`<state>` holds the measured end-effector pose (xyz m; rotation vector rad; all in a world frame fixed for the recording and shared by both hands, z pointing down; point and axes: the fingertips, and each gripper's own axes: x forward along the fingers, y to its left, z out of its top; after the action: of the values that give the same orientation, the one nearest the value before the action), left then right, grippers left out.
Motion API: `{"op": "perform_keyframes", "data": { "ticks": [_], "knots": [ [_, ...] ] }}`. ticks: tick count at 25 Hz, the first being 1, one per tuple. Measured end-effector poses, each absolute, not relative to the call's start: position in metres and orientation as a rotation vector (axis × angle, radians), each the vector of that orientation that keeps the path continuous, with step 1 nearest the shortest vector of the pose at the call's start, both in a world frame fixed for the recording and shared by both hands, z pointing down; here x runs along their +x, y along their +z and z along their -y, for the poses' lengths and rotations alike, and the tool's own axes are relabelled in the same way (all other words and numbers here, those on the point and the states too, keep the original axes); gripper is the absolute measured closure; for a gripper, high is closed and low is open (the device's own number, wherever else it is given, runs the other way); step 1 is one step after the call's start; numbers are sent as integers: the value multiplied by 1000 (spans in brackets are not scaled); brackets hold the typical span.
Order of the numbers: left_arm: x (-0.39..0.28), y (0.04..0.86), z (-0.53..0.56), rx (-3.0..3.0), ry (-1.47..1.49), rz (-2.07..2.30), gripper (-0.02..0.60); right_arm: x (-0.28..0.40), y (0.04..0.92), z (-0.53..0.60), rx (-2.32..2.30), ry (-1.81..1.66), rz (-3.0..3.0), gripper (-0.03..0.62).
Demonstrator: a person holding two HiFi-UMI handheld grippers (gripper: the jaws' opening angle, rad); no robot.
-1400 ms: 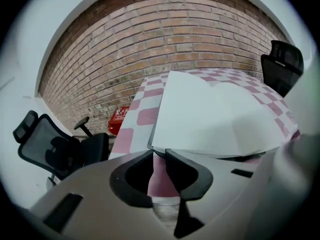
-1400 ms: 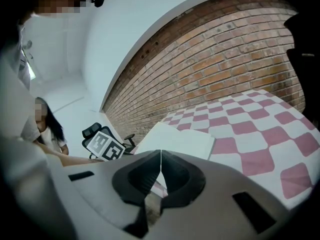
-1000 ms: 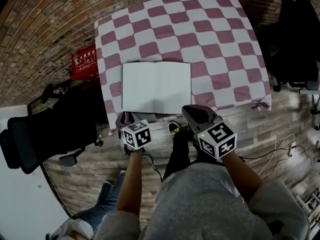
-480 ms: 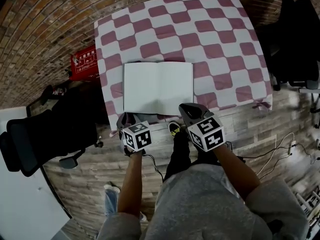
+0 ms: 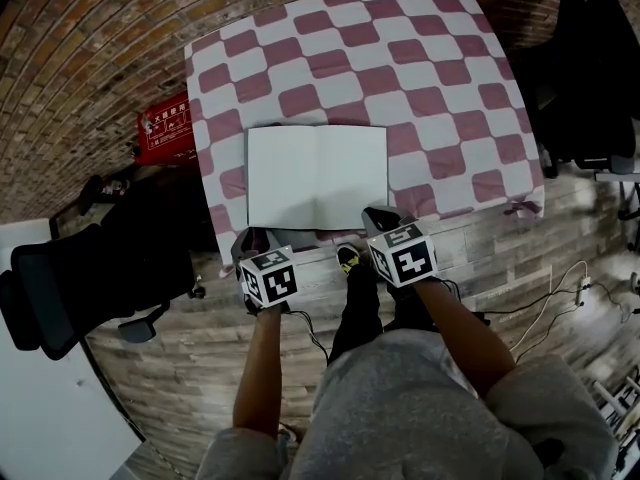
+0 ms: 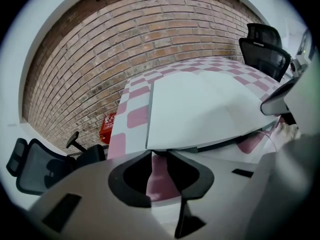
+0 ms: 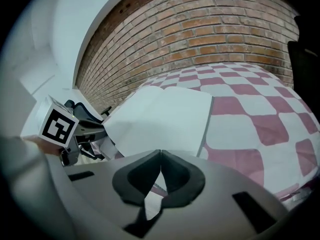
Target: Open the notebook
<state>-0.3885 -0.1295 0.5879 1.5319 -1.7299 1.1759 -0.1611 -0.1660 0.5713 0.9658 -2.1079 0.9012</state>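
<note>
The notebook lies open and flat on the pink-and-white checked tablecloth, its blank white pages up. It also shows in the left gripper view and the right gripper view. My left gripper hovers at the notebook's near left corner, its jaws a narrow gap apart with only cloth showing between them. My right gripper is at the near right corner, its jaws closed tip to tip on nothing.
A red box sits on the floor left of the table, against the brick wall. A black office chair stands at the left, another black chair at the right. Cables trail over the wooden floor.
My right gripper has come down towards the table's near edge, closer to the notebook's right corner. The left gripper and the notebook have stayed where they were.
</note>
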Motion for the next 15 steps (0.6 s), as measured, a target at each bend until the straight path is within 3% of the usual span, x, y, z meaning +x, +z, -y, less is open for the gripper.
{"op": "perform_keyframes", "data": {
  "ticks": [15],
  "knots": [
    [-389, 570, 126, 1589, 1127, 1785, 486, -160, 562, 166, 958, 854, 2174, 566]
  ]
}}
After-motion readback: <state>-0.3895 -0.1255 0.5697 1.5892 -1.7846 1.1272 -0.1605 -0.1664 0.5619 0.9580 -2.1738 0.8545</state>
